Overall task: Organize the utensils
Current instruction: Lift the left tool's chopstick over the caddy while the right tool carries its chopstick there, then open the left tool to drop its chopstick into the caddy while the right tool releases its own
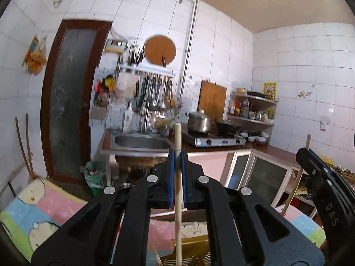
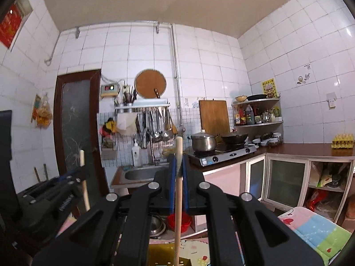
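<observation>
I'm holding one wooden stick in each hand – the left gripper (image 1: 177,153) is clamped on a wooden handle (image 1: 178,177) standing upright between its blue pads, and the right gripper (image 2: 178,163) is pinched on a second wooden handle (image 2: 178,199) the same way. Both sticks are running down towards six o'clock, where a yellow perforated holder (image 2: 168,257) is sitting on the pastel cartoon mat (image 1: 44,204). I'm judging this as mid-carry: lifted, not yet sorted. Next I'm needing to lower each stick straight into a slot without knocking the holder over. Writing – "DAS" is showing on the other gripper at four o'clock in the left view; the yellow poster (image 2: 269,88) at two o'clock is too small to read
</observation>
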Available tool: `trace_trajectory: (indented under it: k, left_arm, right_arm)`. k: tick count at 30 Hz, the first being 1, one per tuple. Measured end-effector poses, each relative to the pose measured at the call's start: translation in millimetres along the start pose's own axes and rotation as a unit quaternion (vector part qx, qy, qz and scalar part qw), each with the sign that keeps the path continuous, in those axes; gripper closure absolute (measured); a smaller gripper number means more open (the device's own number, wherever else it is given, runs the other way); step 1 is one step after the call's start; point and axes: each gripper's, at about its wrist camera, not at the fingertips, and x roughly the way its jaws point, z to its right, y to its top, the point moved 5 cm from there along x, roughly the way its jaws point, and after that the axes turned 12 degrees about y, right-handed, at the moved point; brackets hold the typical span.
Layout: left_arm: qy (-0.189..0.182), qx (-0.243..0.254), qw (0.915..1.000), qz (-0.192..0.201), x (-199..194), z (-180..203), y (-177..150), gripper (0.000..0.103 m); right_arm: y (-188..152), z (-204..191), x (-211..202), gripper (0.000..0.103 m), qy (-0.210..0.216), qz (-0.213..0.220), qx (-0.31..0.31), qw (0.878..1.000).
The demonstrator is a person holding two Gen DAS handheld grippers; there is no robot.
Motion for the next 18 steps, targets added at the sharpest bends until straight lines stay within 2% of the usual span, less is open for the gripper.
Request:
trace_trajectory:
  k: [8,14,15,16,17,18]
  left_arm:
    - [0.006,0.02,0.9991,-0.037,10,-17,-45,0.098]
    - [0.012,0.039,0.9974,-0.06,-11,-32,-44,0.096]
    - [0.012,0.044,0.9968,-0.065,-19,-36,-41,0.088]
    - [0.015,0.049,0.9963,-0.069,-27,-39,-39,0.073]
    - [0.018,0.053,0.9958,-0.073,-33,-43,-37,0.064]
    - [0.023,0.055,0.9955,-0.074,-44,-49,-35,0.047]
  right_arm:
    - [-39,4,8,0.097,0.006,-0.059,-0.015,0.998]
    - [-51,10,-2,0.095,0.005,-0.123,-0.015,0.992]
    - [-50,13,-8,0.091,0.0,-0.131,-0.013,0.991]
    - [-51,16,-12,0.073,-0.002,-0.138,-0.01,0.99]
    - [-52,20,-20,0.052,-0.005,-0.148,-0.003,0.989]
    - [-53,24,-30,0.048,-0.008,-0.156,0.003,0.988]
